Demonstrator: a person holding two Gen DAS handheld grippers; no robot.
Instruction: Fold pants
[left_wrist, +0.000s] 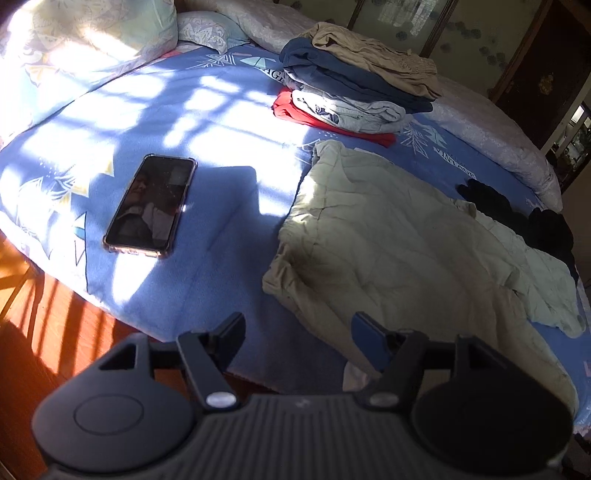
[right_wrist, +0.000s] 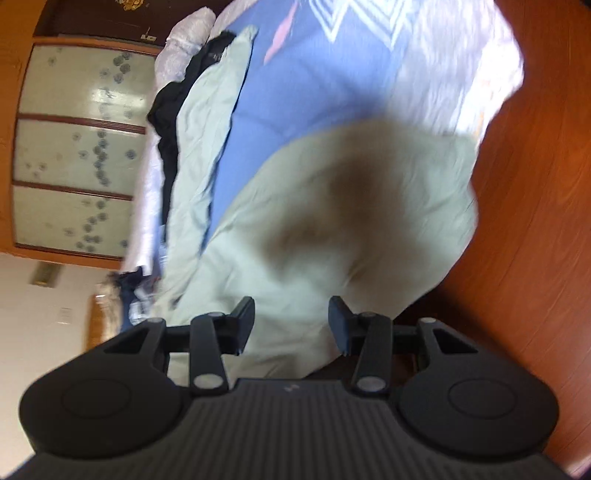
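Note:
Pale green-beige pants (left_wrist: 399, 243) lie spread and wrinkled on the blue bed cover (left_wrist: 207, 192), waist toward the folded pile, legs running to the right. My left gripper (left_wrist: 299, 332) is open and empty, just above the pants' near edge. In the right wrist view, which is blurred and rolled sideways, the same pants (right_wrist: 332, 206) fill the middle. My right gripper (right_wrist: 291, 321) is open, its fingers straddling the pants' fabric close below; I cannot tell if they touch it.
A stack of folded clothes (left_wrist: 354, 85) sits at the back of the bed. A phone (left_wrist: 151, 203) lies face up to the left. Dark garments (left_wrist: 532, 221) lie beyond the pants. Pillows (left_wrist: 85, 48) are at the far left. Wooden floor (left_wrist: 48, 332) borders the bed.

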